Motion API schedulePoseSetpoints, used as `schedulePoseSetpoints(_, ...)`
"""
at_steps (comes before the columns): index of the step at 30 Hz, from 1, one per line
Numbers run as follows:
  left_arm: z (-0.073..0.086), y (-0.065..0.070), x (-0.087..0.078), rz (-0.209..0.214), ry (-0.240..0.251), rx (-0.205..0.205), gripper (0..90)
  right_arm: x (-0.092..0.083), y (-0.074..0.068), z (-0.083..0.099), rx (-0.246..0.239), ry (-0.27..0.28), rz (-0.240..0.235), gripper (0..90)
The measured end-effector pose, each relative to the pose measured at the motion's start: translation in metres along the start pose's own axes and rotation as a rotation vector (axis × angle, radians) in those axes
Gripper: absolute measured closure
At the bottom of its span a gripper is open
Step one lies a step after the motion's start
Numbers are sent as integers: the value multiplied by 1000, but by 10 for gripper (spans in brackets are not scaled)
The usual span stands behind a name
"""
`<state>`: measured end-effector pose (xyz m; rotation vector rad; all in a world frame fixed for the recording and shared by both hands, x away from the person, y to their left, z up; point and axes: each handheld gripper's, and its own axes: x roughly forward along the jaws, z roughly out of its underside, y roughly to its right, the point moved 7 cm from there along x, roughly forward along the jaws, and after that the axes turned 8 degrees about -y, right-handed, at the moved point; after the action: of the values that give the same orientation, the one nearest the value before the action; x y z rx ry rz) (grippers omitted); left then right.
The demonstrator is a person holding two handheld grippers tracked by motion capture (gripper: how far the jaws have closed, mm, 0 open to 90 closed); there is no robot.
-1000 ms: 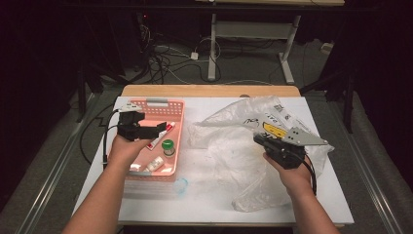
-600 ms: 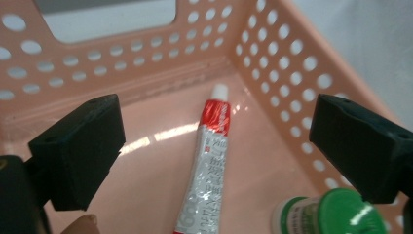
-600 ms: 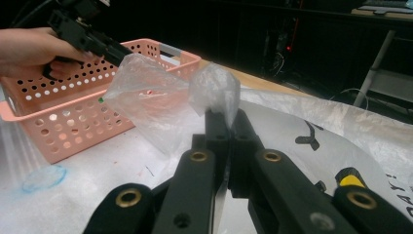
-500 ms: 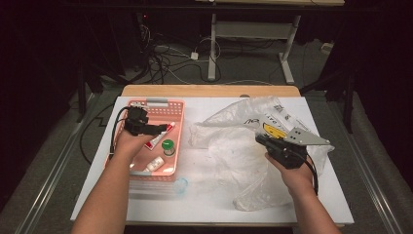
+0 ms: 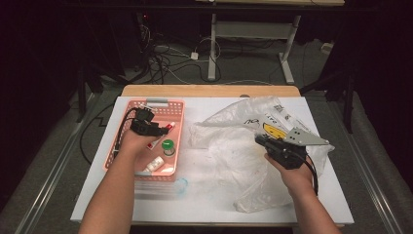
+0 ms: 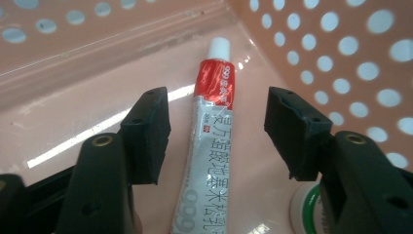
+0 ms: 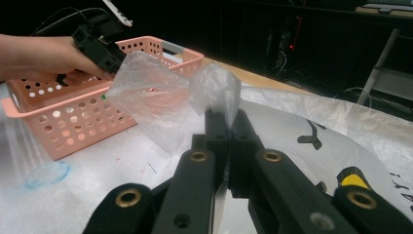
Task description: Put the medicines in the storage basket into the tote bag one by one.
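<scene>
Left gripper view: ointment tube (image 6: 210, 141) lay on the pink basket (image 6: 341, 44) floor between the parted jaws of the left gripper (image 6: 216, 129), which had just been closing, pads not yet touching.
Best handled by centring on the tube body below its red band before clamping; right gripper (image 7: 225, 124) held the plastic bag (image 7: 214, 90) pinched shut.
</scene>
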<state>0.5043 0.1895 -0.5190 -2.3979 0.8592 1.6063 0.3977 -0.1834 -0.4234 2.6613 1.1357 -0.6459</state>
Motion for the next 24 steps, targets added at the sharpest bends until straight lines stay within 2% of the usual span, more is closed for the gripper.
schedulePoseSetpoints(2,2,0,3,-18,-41,16,436,0,-1,0,-1,-3,-4,900)
schedulePoseSetpoints(6,2,0,7,-23,-63,24,481,2,-1,1,-4,-9,-5,900)
schedulePoseSetpoints(12,1,4,16,-36,-131,66,533,4,-2,2,-14,-16,-5,900)
schedulePoseSetpoints(15,0,5,18,-48,-125,66,539,4,-1,3,-9,-18,-6,900)
schedulePoseSetpoints(24,3,1,16,-85,-140,69,663,2,-2,2,-6,-13,-11,900)
